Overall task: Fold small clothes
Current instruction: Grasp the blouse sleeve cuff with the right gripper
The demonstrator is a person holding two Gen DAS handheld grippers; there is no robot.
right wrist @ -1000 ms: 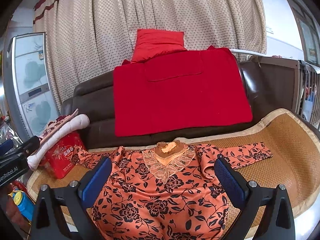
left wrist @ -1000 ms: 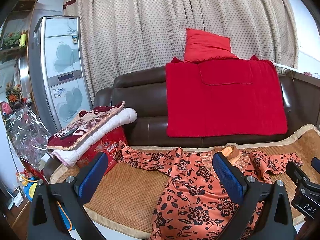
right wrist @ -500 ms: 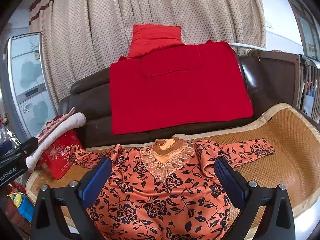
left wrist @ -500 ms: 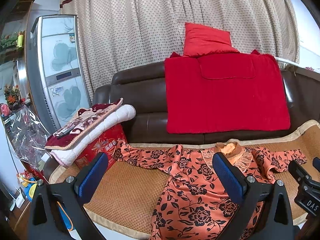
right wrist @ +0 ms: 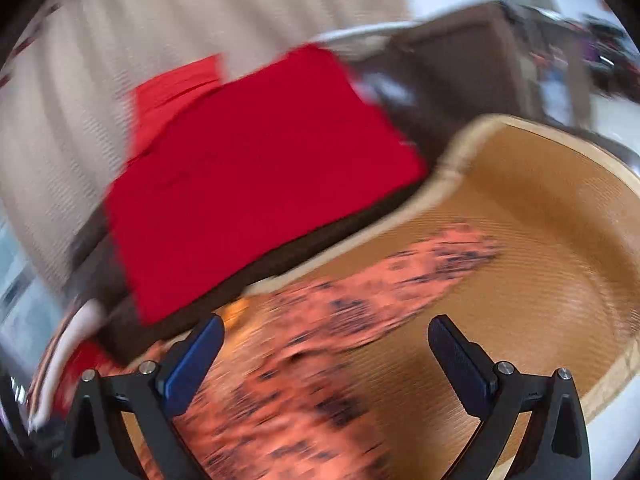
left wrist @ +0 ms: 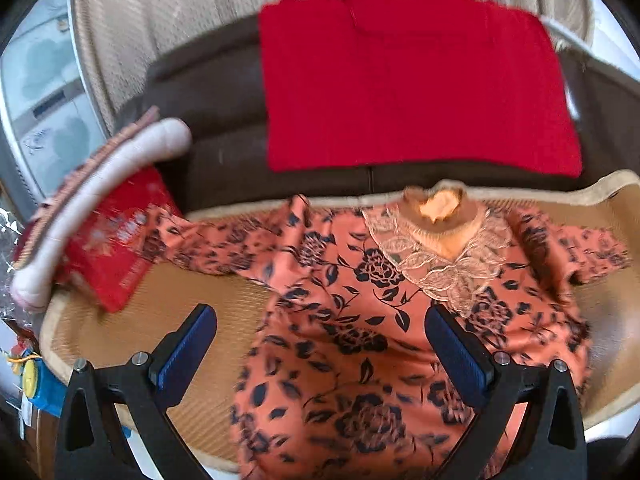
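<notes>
An orange garment with black flowers (left wrist: 344, 320) lies spread flat on a woven mat (left wrist: 176, 304), with a lace collar (left wrist: 436, 240) toward the sofa back and sleeves out to both sides. My left gripper (left wrist: 320, 344) is open above the garment's left body, nothing between its blue pads. The right wrist view is motion-blurred. It shows the garment's right sleeve (right wrist: 420, 276) running toward the mat's right part (right wrist: 540, 248). My right gripper (right wrist: 326, 352) is open over that sleeve and holds nothing.
A brown sofa back (left wrist: 216, 92) carries a red blanket (left wrist: 416, 92). A red box (left wrist: 116, 240) with folded bedding (left wrist: 96, 200) on top stands at the mat's left end. A fridge (left wrist: 44, 92) is far left. The mat's front edge (left wrist: 132, 424) runs near the grippers.
Both grippers have dropped and tilted toward the garment. The right one has swung to the right, over the right sleeve, and its view has blurred. Both stay open.
</notes>
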